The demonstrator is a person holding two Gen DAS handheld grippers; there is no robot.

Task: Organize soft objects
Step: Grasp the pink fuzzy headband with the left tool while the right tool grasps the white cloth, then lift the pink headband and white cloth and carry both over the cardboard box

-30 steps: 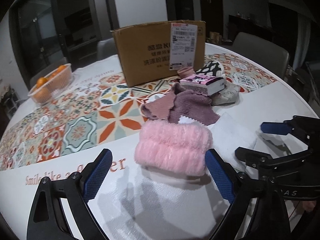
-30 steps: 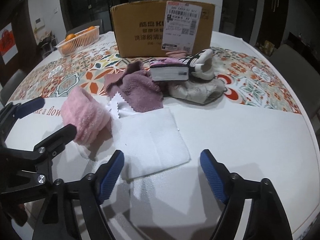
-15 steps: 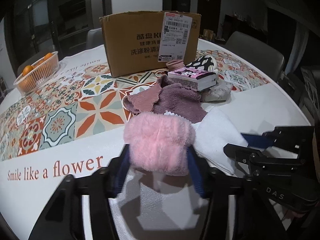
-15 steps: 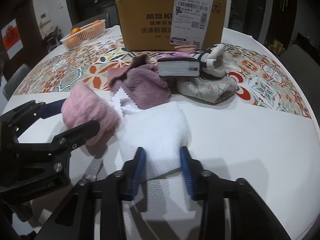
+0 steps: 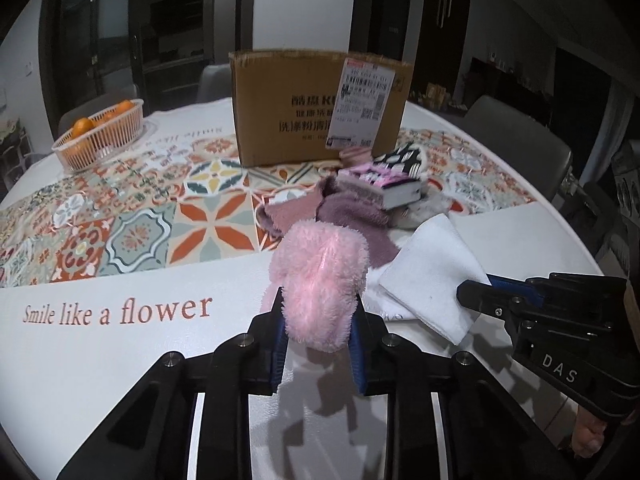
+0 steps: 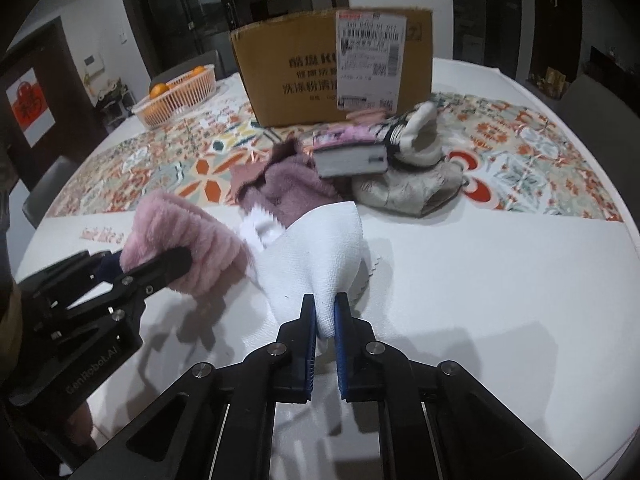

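Observation:
My left gripper (image 5: 319, 322) is shut on a fluffy pink cloth (image 5: 320, 276) and holds it lifted above the white table; it also shows in the right wrist view (image 6: 188, 246). My right gripper (image 6: 325, 320) is shut on a white towel (image 6: 320, 248), which is bunched and raised off the table; the towel also shows in the left wrist view (image 5: 432, 272). A mauve fleece cloth (image 6: 288, 188) lies behind them, partly under a book (image 6: 350, 156). A beige floral pouch (image 6: 404, 192) and a black-and-white patterned soft item (image 6: 416, 136) lie further right.
A cardboard box (image 5: 316, 112) stands at the back of the round table on a patterned runner (image 5: 132, 216). A pink basket of oranges (image 5: 100, 134) sits at the back left. Grey chairs (image 5: 516, 140) surround the table.
Both grippers went from open to shut: the left closed on the pink cloth and the right on the white towel. Both pieces are now lifted and bunched.

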